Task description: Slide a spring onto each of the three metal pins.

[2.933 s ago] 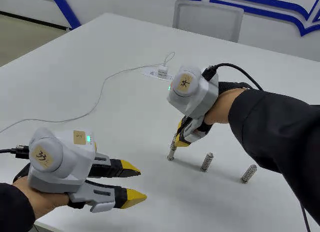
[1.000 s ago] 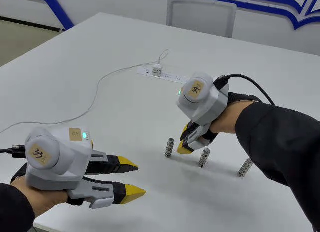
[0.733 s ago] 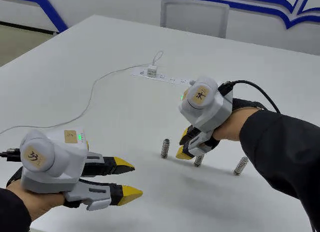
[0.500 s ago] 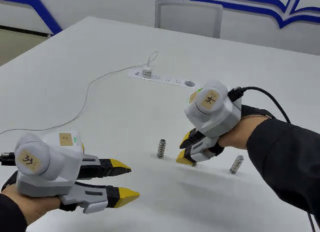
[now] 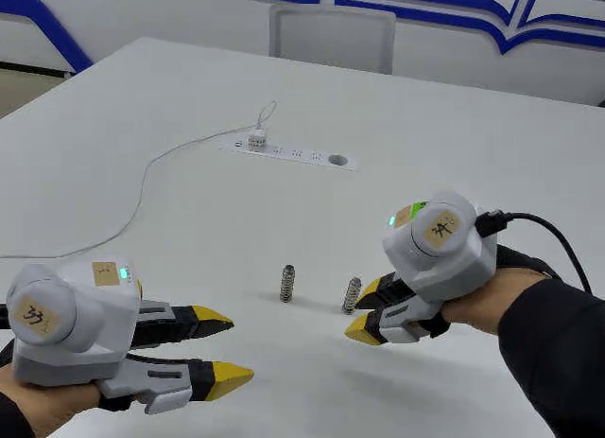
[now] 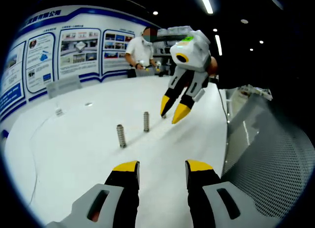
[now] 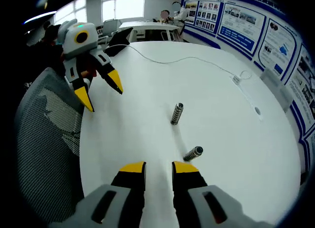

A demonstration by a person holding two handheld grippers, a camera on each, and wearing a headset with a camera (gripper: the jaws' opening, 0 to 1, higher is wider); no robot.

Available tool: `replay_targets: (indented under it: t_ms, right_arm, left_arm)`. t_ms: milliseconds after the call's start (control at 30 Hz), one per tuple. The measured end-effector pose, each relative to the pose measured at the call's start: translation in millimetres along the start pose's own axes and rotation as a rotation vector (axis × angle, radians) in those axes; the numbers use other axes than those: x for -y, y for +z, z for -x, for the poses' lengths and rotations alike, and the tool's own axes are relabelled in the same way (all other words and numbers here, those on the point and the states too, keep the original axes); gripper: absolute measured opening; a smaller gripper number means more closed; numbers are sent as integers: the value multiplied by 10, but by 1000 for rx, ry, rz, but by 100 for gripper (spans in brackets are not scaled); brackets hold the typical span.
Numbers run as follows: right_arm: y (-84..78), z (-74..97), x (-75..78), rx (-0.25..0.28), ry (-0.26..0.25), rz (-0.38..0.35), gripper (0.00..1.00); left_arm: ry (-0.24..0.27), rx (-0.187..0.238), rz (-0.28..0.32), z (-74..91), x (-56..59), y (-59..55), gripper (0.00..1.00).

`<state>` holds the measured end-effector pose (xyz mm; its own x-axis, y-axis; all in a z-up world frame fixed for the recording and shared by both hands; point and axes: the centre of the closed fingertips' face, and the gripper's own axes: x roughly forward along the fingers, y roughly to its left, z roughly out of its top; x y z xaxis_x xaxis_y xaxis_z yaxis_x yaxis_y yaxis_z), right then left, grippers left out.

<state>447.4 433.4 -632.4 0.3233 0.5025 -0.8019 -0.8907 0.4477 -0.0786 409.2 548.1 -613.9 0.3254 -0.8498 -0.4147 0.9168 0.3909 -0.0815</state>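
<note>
left gripper (image 5: pixel 236 348): is hovering low over the near edge of the table, with its yellow-tipped jaws spread wide and nothing between them.
right gripper (image 5: pixel 364 312): is hanging just above the table, across from the left gripper and pointing back toward it. Its jaws are standing a little apart and are gripping nothing.
first spring (image 5: pixel 352 293): is standing on the table just beside the right gripper's tips, tilting slightly and apart from both jaws.
second spring (image 5: pixel 287 283): is standing upright near the first spring, between the two grippers and touching neither.
table (image 5: pixel 189 107): is lying white and flat under everything.
power strip (image 5: pixel 293 152): is lying well beyond the springs.
cable (image 5: pixel 142 187): is trailing from the power strip toward the table's left edge.
chair (image 5: pixel 331 36): is standing at the far side of the table.
</note>
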Motion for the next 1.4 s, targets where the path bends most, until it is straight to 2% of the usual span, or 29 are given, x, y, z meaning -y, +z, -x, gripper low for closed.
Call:
replay_targets:
  t_ms: [300, 467, 600, 1000, 1100, 1400]
  right_arm:
    - [-215, 192, -29, 54, -56, -72, 23]
    - [-382, 307, -21, 82, -91, -136, 24]
    - [-536, 399, -4, 91, -117, -176, 24]
    - [-796, 665, 101, 174, -189, -272, 29]
    - [-846, 715, 122, 200, -205, -287, 31]
    - [-948, 822, 177, 283, -241, -249, 42]
  left_arm:
    - [15, 12, 18, 5, -40, 21, 42]
    - [17, 16, 29, -6, -35, 21, 43]
    - [14, 11, 34, -19, -26, 6, 45]
    - [17, 12, 35, -24, -34, 15, 47]
    - [19, 11, 36, -18, -37, 12, 47]
    - [25, 3, 44, -4, -56, -30, 48]
